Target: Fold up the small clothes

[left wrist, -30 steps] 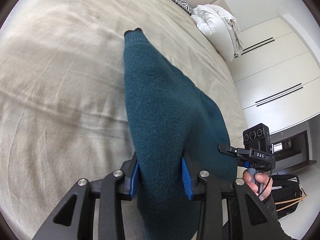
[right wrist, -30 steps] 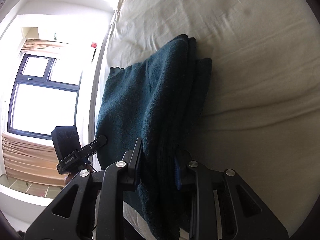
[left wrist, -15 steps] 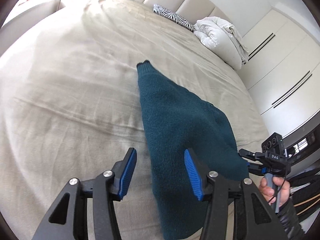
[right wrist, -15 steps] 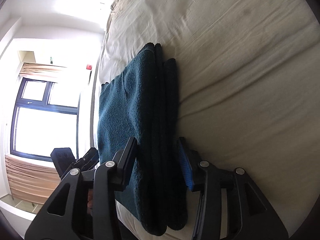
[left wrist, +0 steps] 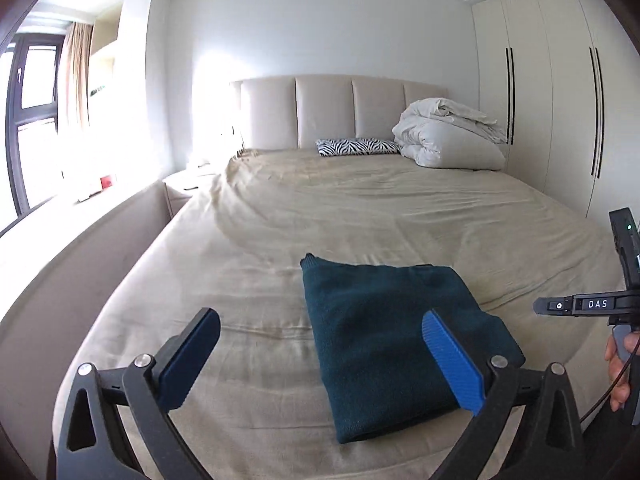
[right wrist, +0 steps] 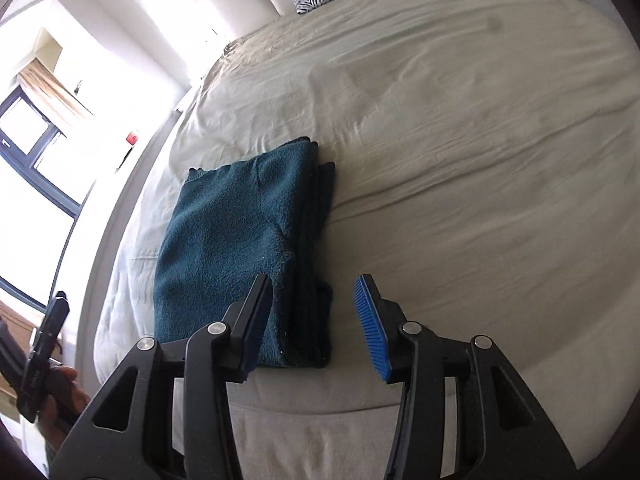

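Both grippers have let go of the dark teal knitted garment (left wrist: 384, 340) that they clamped a second ago, and both have pulled up and away from it, so that the whole bed now shows. One such garment lies folded into a thick rectangle of several layers, flat on the beige wrinkled bedsheet (left wrist: 360, 208) near the foot of the bed, with nothing pressing on it. Its long axis runs from the foot edge toward the headboard, and a small dark-edged ribbed corner (left wrist: 309, 259) sticks out at its far left. In the right wrist view the stacked fold edges (right wrist: 320, 216) lie along the garment's right side. The left gripper (left wrist: 320, 360) has just been opening, and its two blue-padded fingers (left wrist: 454, 364) stand wide apart above the sheet and the garment's near end, with nothing held. The right gripper (right wrist: 312, 320) has its two fingers (right wrist: 372, 328) moderately apart above the garment's near right corner, clear of the cloth. Farther off, at the head of the bed, lie one zebra-striped pillow (left wrist: 356, 147) and one bundled white duvet (left wrist: 448, 136) against a cream padded headboard (left wrist: 340, 112). A white wardrobe (left wrist: 552, 96) stands on the right and a window (left wrist: 32, 112) on the left.
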Demonstrator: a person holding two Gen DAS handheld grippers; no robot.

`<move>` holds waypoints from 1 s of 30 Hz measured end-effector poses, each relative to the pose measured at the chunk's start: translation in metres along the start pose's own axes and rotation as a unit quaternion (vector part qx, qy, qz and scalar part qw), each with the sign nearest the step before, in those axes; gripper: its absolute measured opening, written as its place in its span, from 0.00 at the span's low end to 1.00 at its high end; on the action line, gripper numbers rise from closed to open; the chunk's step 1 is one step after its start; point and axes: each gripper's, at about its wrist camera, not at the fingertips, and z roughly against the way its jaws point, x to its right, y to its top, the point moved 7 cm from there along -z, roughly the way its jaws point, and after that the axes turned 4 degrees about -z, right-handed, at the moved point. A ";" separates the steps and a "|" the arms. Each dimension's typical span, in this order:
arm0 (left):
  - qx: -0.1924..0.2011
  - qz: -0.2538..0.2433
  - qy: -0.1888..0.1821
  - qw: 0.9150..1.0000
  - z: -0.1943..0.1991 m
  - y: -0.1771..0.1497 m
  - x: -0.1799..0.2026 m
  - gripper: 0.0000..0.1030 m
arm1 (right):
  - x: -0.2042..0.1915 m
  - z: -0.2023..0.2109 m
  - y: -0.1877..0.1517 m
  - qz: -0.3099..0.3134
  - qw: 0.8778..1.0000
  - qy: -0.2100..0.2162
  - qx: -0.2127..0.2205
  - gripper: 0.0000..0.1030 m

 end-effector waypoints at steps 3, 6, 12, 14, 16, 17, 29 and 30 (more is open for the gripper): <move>0.039 -0.024 0.044 0.998 0.027 0.020 0.004 1.00 | -0.019 0.035 0.004 0.058 0.995 -0.050 0.069 0.46; 0.033 -0.025 0.083 0.996 0.041 0.029 0.002 1.00 | -0.036 0.084 0.012 0.086 0.981 -0.073 0.157 0.74; -0.012 0.037 0.055 0.998 0.039 0.035 -0.005 1.00 | -0.070 0.154 0.025 0.094 0.959 -0.064 0.260 0.97; -0.032 0.048 0.051 0.997 0.035 0.030 -0.004 1.00 | -0.078 0.162 0.026 0.096 0.963 -0.061 0.245 0.97; -0.054 0.054 0.050 0.996 0.027 0.022 -0.003 1.00 | -0.085 0.161 0.025 0.097 0.970 -0.065 0.215 0.97; -0.067 0.058 0.049 0.995 0.023 0.016 -0.002 1.00 | -0.088 0.160 0.023 0.097 0.973 -0.074 0.196 0.97; -0.143 0.074 0.023 0.987 -0.007 -0.027 0.013 1.00 | -0.099 0.099 -0.021 0.100 0.987 -0.106 0.062 0.97; -0.149 0.072 0.023 0.986 -0.010 -0.030 0.014 1.00 | -0.097 0.093 -0.022 0.100 0.987 -0.109 0.059 0.97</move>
